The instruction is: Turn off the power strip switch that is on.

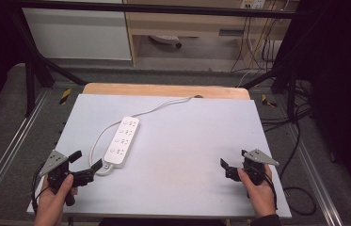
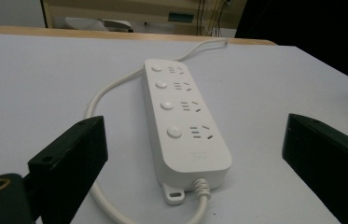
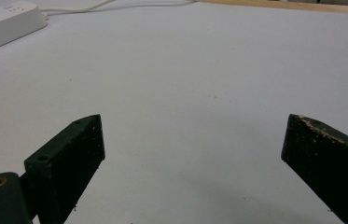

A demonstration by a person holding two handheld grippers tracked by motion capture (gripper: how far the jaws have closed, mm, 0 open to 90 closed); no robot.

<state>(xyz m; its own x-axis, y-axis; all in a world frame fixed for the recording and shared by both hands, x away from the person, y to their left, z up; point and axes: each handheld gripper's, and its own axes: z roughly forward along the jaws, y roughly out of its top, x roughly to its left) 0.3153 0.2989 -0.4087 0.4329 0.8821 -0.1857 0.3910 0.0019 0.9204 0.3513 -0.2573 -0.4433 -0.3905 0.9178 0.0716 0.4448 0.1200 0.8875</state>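
At the near edge of the table, the left gripper is held with its jaws spread wide and nothing between them, and it is aimed at the near end of the white power strip, which lies flat just beyond the fingertips, at an angle on the left half of the surface; the right gripper is held well apart from it at the near right, its jaws likewise spread over bare tabletop. In the left gripper view the strip's cable end, with its small mounting tab, is seen centred between the two jaws, so the approach appears well lined up; a good grasp would probably be made by advancing straight and low until the strip's two long sides are bracketed, the white cord that loops along its left side being kept outside the jaws, since a pinched cord could twist the strip on closing. The surface is a pale, matte sheet laid over a wooden tabletop, a strip of which is left exposed at the far edge; beyond, a black frame, light wooden furniture and hanging cables are seen against a dim room.
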